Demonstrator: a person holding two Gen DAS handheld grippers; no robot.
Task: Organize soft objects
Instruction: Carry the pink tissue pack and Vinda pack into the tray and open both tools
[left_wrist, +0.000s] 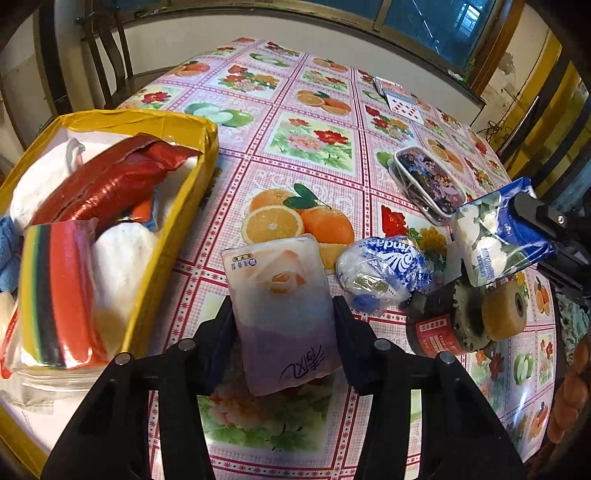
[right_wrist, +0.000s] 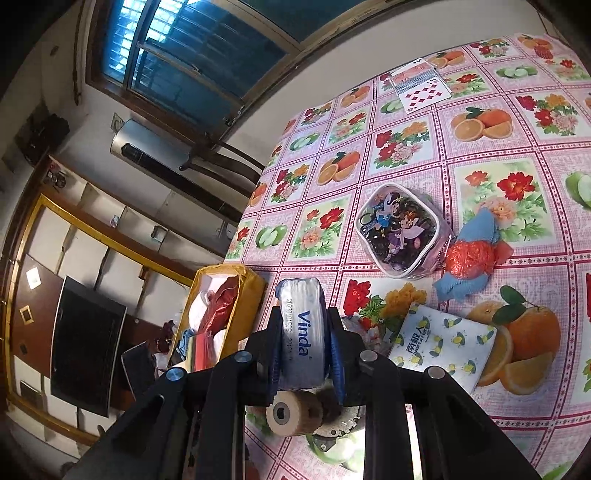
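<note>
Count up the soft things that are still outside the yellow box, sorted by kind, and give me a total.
Tissue packs: 4 (pink pack, crumpled Vinda pack, blue floral pack, lemon pack)
Plush fish: 1
Cartoon pouch: 1
Total: 6
</note>
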